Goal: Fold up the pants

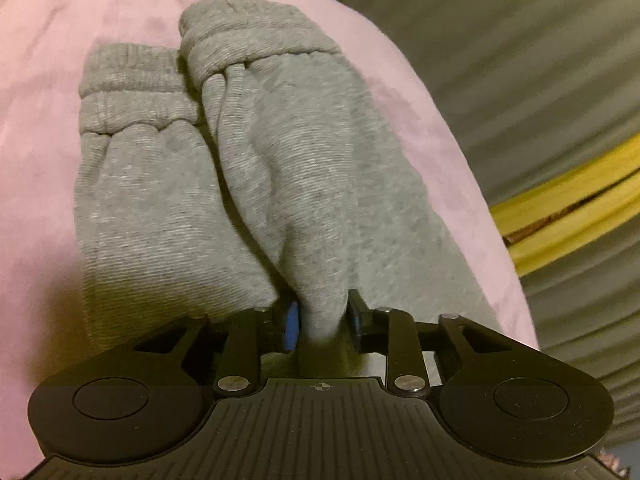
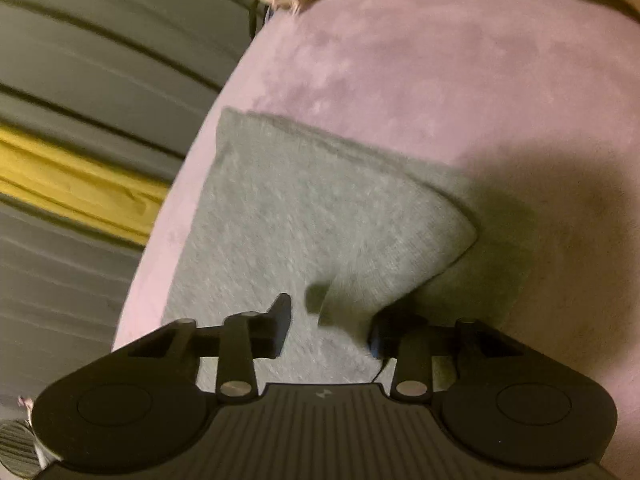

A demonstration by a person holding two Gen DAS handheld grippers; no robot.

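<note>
The grey sweatpants [image 1: 248, 168] lie on a pink suede cushion [image 1: 40, 80]. Their long axis runs from the left gripper [image 1: 324, 320] toward 12 o'clock, and the two elastic cuffs [image 1: 140, 92] are at the far end. The left gripper pinches a raised ridge of the cloth with narrow jaws. The right gripper [image 2: 328, 324] stands half open over the other part; a folded flap [image 2: 360, 272] lies between its jaws, not clearly pressed. The fabric looks thick, soft and ribbed.

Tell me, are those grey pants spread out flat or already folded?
Partly folded. The grey pants lie on the pink surface with one cuffed leg overlapping the other, and the left gripper pinches up a ridge of fabric.
</note>
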